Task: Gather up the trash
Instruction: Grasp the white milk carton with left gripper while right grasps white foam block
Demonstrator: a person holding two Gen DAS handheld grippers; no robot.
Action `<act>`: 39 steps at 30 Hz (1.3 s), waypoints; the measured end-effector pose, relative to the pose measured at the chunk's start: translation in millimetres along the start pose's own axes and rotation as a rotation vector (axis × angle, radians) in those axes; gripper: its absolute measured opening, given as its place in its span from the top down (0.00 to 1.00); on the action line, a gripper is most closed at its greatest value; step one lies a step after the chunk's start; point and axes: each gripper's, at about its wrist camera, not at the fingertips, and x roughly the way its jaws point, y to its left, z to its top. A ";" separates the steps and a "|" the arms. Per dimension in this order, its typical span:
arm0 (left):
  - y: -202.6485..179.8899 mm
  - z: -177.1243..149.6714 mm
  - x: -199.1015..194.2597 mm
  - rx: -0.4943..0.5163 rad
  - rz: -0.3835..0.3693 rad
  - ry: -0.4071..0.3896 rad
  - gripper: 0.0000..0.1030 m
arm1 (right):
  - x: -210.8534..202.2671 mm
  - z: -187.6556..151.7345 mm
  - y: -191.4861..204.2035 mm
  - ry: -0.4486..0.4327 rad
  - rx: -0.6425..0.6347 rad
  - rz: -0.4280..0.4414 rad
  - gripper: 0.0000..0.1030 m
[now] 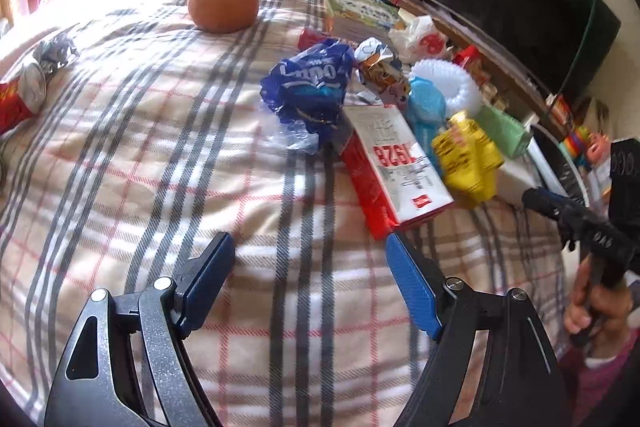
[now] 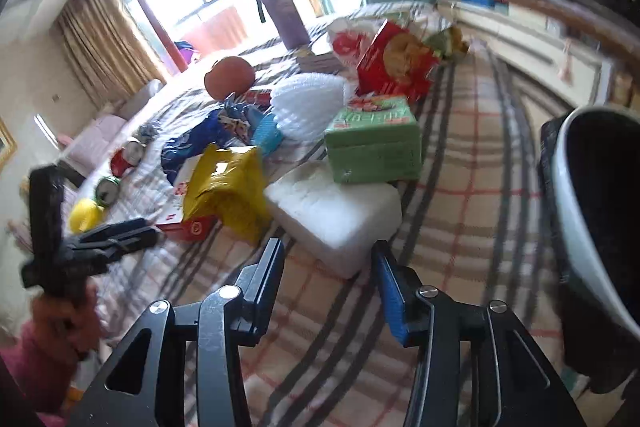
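White foam block (image 2: pixel 334 215) at twelve o'clock of empty, half-parted right claw (image 2: pixel 328 263): widen, straddle, then clench; left claw (image 1: pixel 310 259) parted, empty.

the plaid blanket (image 1: pixel 160 155) is soft woven cloth, matt. on it, the blue wrapper (image 1: pixel 310 87) and yellow bag (image 2: pixel 228 183) are glossy crinkled plastic; beside the bag, the white foam block (image 2: pixel 336 215) looks rough, the red-and-white carton (image 1: pixel 396 163) smooth card.
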 end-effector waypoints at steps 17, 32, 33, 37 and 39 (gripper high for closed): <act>-51.0 26.2 43.7 0.077 0.011 -0.021 0.21 | 38.8 21.8 -2.7 0.076 -0.106 0.051 0.37; -42.8 -2.6 -9.2 0.125 -0.052 -0.082 0.49 | -22.5 -25.3 -16.5 -0.020 0.106 -0.006 0.40; -46.0 -2.1 -14.1 0.127 -0.065 -0.093 0.49 | -26.1 -27.9 -19.3 -0.027 0.123 -0.013 0.40; -67.5 1.6 -25.5 0.161 -0.113 -0.134 0.49 | -38.8 -34.2 -28.1 -0.049 0.179 -0.028 0.40; -80.1 2.6 -27.0 0.173 -0.143 -0.140 0.49 | -46.3 -37.5 -31.5 -0.064 0.196 -0.039 0.40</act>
